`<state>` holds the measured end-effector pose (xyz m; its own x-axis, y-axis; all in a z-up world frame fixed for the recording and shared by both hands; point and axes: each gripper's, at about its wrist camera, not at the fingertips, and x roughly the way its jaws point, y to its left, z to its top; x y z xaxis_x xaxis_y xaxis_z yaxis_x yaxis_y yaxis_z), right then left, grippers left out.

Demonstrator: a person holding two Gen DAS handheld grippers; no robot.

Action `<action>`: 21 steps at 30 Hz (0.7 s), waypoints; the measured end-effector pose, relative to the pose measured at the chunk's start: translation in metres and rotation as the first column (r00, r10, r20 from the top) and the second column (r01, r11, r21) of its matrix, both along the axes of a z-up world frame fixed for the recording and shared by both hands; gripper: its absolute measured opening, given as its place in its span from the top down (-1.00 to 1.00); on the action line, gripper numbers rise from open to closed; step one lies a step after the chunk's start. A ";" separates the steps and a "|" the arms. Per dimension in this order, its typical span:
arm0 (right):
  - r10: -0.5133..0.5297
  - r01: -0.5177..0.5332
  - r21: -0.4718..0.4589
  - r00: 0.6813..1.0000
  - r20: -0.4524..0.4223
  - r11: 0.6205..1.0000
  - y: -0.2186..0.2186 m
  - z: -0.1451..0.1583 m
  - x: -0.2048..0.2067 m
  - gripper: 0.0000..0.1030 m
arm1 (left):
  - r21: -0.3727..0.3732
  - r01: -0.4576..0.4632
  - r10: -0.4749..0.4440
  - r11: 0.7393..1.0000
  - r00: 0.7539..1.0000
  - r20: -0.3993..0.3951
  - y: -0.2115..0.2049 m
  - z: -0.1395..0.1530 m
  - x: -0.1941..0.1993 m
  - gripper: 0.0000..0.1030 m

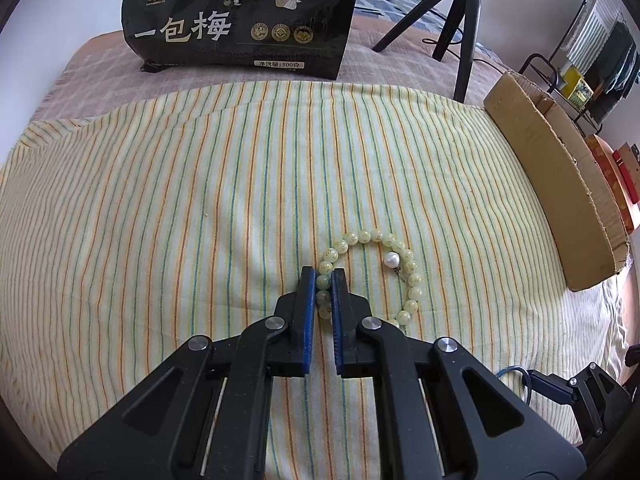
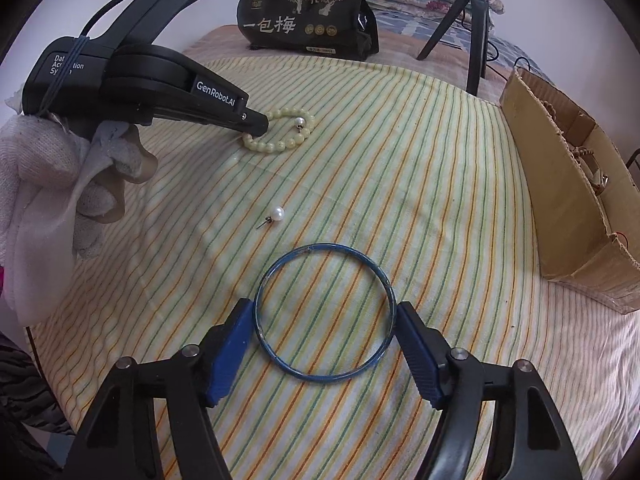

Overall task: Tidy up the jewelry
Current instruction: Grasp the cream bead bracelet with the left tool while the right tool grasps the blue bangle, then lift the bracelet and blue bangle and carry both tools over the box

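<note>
L gripper (image 1: 324,280) is clamped on the near-left arc of the pale green bead bracelet (image 1: 374,272), pads pinching a couple of beads; the rest of the loop lies flat on the striped cloth (image 1: 200,200). A pearl stud (image 1: 392,259) sits inside the loop at its far-right side, touching or nearly touching the beads, can't tell which from this angle.

R gripper (image 2: 326,316) stands wide, jaws straddling the blue bangle (image 2: 325,312), which lies flat near the cloth's near edge. Both pads are at the rim's outer edge, but whether they press it isn't clear; I'd call it not yet gripped. A second pearl stud (image 2: 278,213) lies loose between bangle and bracelet.

To do this well:
- Bracelet: lift straight up & slow so the hanging beads don't drag the stud along or flick it off the cloth. Grip is on few beads, so no swinging.
- Bangle: squeeze across the widest diameter, pads low on the rim, else it'll pop out sideways.
- Drop both in the cardboard box (image 2: 568,184) at the right, w/ what looks like jewelry already in it.
</note>
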<state>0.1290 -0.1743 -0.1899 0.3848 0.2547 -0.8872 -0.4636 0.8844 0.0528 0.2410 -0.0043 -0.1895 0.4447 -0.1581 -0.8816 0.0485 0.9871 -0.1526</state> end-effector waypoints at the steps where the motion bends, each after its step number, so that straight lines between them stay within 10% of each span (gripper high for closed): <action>1: -0.001 0.001 0.006 1.000 -0.003 1.000 -0.001 0.000 0.000 -0.42 | -0.002 -0.003 0.003 1.000 1.000 0.004 0.001 0.001 0.000 0.90; 21: -0.027 0.028 0.050 1.000 -0.011 0.998 -0.007 0.007 0.000 -0.41 | -0.095 0.035 -0.028 0.995 0.997 0.069 -0.022 0.038 0.001 0.90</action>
